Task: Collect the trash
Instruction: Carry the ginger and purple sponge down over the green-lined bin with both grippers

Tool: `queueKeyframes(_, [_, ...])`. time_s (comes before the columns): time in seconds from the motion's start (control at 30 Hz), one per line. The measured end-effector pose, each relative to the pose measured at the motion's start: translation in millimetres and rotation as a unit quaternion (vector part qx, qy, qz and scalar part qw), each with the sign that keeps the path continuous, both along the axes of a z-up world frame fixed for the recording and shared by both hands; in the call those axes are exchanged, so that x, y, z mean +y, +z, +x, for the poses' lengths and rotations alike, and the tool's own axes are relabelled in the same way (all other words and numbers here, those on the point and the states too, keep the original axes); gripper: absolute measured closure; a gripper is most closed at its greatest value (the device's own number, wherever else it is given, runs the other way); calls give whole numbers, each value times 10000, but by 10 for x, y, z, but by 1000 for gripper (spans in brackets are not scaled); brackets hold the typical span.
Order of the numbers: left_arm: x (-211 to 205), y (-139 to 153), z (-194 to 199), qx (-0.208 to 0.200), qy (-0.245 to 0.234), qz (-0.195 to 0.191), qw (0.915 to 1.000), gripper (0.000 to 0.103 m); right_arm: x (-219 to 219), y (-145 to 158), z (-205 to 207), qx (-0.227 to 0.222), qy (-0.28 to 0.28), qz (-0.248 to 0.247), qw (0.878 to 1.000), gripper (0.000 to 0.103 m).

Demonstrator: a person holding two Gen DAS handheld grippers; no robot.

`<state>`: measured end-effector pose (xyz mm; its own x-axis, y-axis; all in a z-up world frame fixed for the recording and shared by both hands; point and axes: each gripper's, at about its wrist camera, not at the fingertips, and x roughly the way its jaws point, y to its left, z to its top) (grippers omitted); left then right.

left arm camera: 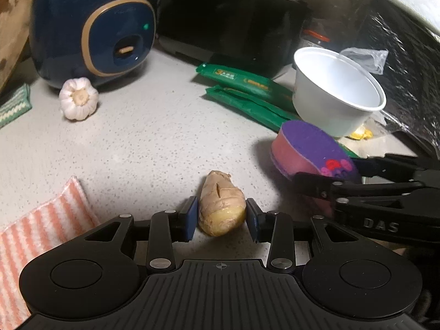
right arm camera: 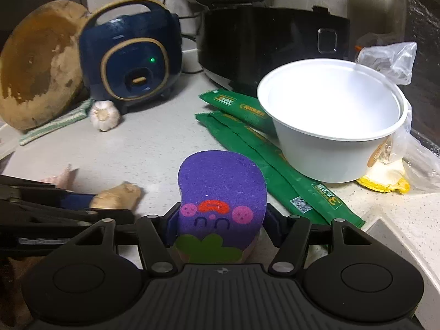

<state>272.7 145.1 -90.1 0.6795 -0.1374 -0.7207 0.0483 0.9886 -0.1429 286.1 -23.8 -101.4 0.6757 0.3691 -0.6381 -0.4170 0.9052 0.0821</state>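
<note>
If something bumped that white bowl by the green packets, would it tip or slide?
The white bowl looks thin, empty and light, so it would probably slide easily. It sits partly on the green packets, so it may also rock or tip.

At your ten o'clock in the left view, the green-and-white cloth (left arm camera: 13, 104) is cut off by the frame edge, as is the striped pink cloth (left arm camera: 41, 233) at eight o'clock. The white bowl (left arm camera: 338, 90) hides the far ends of the green packets (left arm camera: 247, 82), and you cannot read their print. In your right view the purple sponge (right arm camera: 221, 192) covers the inner faces of the fingers (right arm camera: 172, 222), so you cannot tell whether they press it. Behind the bowl at three o'clock, the yellow item (right arm camera: 385, 181) under clear plastic is too hidden to identify. The black appliance (right arm camera: 275, 41) is cropped at twelve o'clock.
</note>
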Motion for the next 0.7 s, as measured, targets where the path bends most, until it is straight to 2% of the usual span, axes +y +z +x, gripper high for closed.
queueKeyframes(0.13, [1, -6, -3, -54, 30, -12, 10000, 61, 19, 87, -130, -191, 53, -24, 9998, 42])
queueKeyframes(0.4, [79, -11, -18, -115, 88, -282, 9995, 62, -59, 180, -293, -208, -190, 102, 9996, 42])
queueKeyframes(0.57, [111, -3, -27, -75, -22, -514, 9986, 62, -206, 201, -465, -157, -797, 205, 9965, 42])
queueKeyframes(0.7, [67, 22, -60, -182, -218, -513, 9983, 62, -424, 200, -699, -131, -1480, 202, 9887, 42])
